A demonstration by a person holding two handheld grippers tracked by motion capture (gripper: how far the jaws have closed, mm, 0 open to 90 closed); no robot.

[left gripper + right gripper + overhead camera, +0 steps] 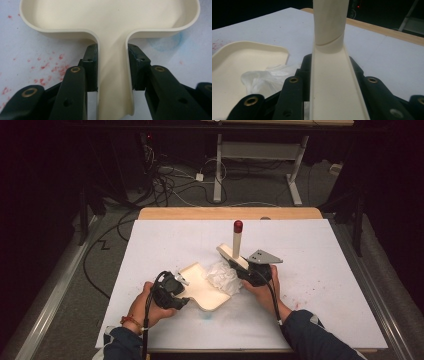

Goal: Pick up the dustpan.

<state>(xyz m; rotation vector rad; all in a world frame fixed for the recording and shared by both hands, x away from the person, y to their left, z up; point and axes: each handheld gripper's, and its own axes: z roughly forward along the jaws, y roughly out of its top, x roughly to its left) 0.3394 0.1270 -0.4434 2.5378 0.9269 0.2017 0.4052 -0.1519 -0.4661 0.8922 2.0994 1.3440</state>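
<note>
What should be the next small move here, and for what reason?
Probably the right gripper should push its brush toward the dustpan, sweeping the crumpled paper inside. The paper lies at the pan's open edge, beside the brush, and the left gripper is clamped on the pan's handle.

Cream dustpan [206,289] of smooth, faintly glossy plastic, matching plastic brush [236,251] with a red cap, crumpled white tissue [222,276], matt white sheet [320,270] over a wooden table [200,213]

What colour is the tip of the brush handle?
Red tip on a cream brush handle; clearest in the high view.
</note>
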